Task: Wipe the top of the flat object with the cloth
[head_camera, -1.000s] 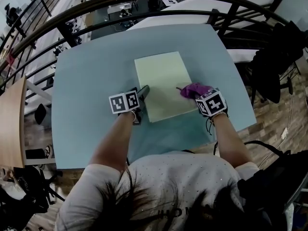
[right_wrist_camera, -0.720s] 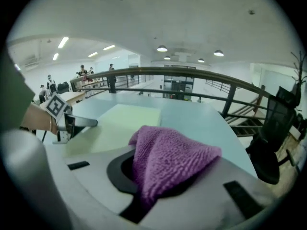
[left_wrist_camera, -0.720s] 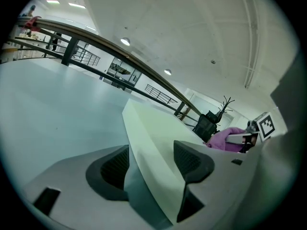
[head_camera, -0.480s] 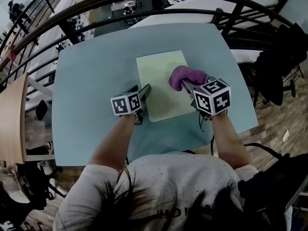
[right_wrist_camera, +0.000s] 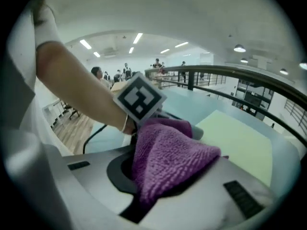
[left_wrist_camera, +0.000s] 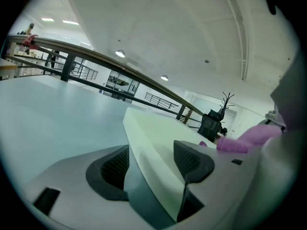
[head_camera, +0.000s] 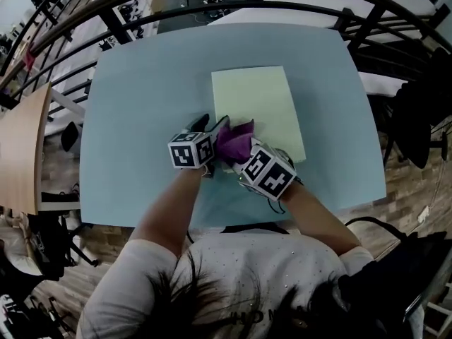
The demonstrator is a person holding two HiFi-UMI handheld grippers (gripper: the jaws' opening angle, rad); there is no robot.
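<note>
pale grey short-sleeved t-shirt (head_camera: 247, 274) with tiny sparkly dots and faint print, left gripper (left_wrist_camera: 151, 164) light grey with black ribbed pads (left_wrist_camera: 115, 164), right gripper (right_wrist_camera: 165, 174) the same grey, each carrying a white cube (head_camera: 191, 150) of black square markers

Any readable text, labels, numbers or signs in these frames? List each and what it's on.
No text reads clearly.
Shirt print: too blurred to read.
Left marker cube, right marker cube: square code patterns only, no letters.
Flat object, cloth: blank.
</note>
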